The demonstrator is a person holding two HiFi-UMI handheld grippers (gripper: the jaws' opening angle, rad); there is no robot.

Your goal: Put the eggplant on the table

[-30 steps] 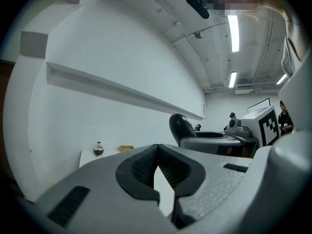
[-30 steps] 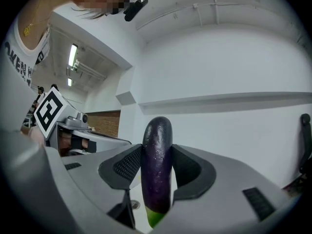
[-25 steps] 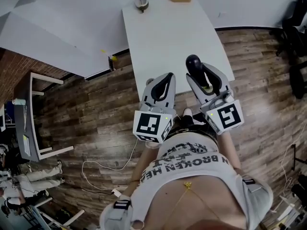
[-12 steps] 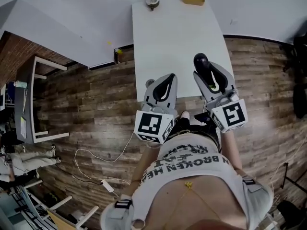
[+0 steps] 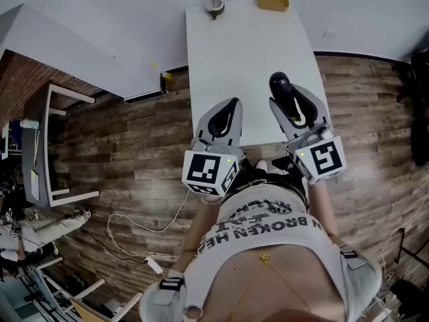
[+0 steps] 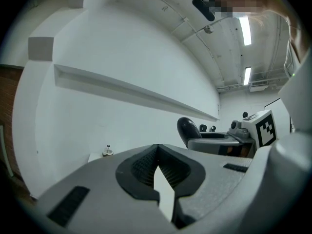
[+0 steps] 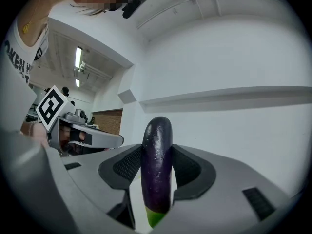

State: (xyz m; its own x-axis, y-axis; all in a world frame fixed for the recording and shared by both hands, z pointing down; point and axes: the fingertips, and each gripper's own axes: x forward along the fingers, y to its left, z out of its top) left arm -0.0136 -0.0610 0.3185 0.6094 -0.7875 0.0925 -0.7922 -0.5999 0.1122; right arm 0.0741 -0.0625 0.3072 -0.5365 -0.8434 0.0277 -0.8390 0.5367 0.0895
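Observation:
A dark purple eggplant (image 7: 157, 165) with a green stem end stands clamped between the pads of my right gripper (image 7: 157, 150), its rounded tip poking out past the fingertips. In the head view the eggplant (image 5: 279, 86) and right gripper (image 5: 289, 99) hover over the near right part of the white table (image 5: 248, 52). My left gripper (image 5: 232, 106) is beside it over the table's near edge, shut and empty. In the left gripper view its tips (image 6: 157, 147) meet, and the eggplant (image 6: 187, 130) shows off to the right.
At the table's far end sit a small round metal item (image 5: 214, 5) and a yellow object (image 5: 271, 2). A white frame stand (image 5: 47, 146) is on the wooden floor at left, a white cable (image 5: 134, 227) trails near the person's feet, and black chairs (image 5: 419, 66) are at right.
Both grippers have moved a little farther over the table's near end. The eggplant stays gripped in the right one.

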